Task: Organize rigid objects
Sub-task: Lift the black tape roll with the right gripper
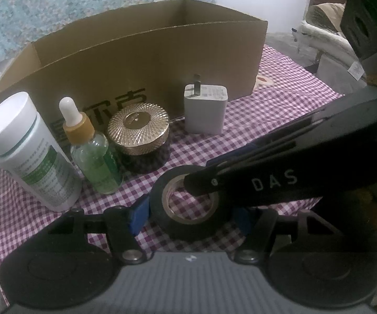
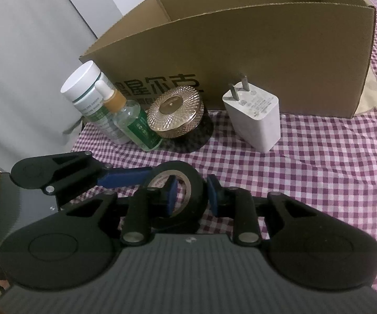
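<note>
We have the tape roll (image 2: 174, 196) lying near us on the surface, before the box (image 2: 240, 52). Our right hand-held gripper (image 2: 191, 196) pinches its wall; our left hand-held gripper (image 1: 188, 214) straddles it, seemingly clamped. Pulling apart could twist it free.

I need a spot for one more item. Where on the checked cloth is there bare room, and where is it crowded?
Bare cloth lies right of the white plug charger, in front of the brown cardboard box. It is crowded at the left: white bottle, glass dropper bottle and gold-lidded jar stand close, with both grippers around the black tape roll.
</note>
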The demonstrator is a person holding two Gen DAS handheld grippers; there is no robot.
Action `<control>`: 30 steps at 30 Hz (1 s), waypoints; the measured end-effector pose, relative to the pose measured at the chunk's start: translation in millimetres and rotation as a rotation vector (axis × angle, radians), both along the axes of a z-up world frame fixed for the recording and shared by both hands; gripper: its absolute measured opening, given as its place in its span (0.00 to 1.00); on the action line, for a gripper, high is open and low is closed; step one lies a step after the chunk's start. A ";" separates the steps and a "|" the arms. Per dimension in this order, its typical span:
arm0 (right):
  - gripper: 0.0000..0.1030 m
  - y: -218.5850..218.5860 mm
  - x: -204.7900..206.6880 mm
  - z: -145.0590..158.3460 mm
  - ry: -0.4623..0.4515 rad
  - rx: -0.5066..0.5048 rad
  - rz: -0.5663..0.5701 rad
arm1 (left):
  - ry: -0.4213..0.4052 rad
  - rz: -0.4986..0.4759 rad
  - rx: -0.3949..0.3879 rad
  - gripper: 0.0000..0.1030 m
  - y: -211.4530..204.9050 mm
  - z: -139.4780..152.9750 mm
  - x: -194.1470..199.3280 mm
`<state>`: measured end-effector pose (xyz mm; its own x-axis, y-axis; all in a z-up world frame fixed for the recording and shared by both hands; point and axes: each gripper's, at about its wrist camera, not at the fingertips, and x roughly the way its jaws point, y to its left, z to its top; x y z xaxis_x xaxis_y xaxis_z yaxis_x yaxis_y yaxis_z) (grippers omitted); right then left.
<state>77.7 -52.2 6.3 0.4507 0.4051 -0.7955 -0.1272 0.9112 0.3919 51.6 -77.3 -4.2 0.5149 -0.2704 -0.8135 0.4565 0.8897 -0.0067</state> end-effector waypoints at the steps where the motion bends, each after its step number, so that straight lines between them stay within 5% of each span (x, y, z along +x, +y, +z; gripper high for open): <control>1: 0.22 -0.2 0.5 -0.3 0.002 0.003 -0.001 | 0.003 0.003 -0.004 0.65 0.4 0.6 0.2; 30: 0.22 0.4 -27.5 39.8 -0.086 0.011 -0.001 | -0.088 0.044 -0.009 0.65 7.5 40.9 -30.6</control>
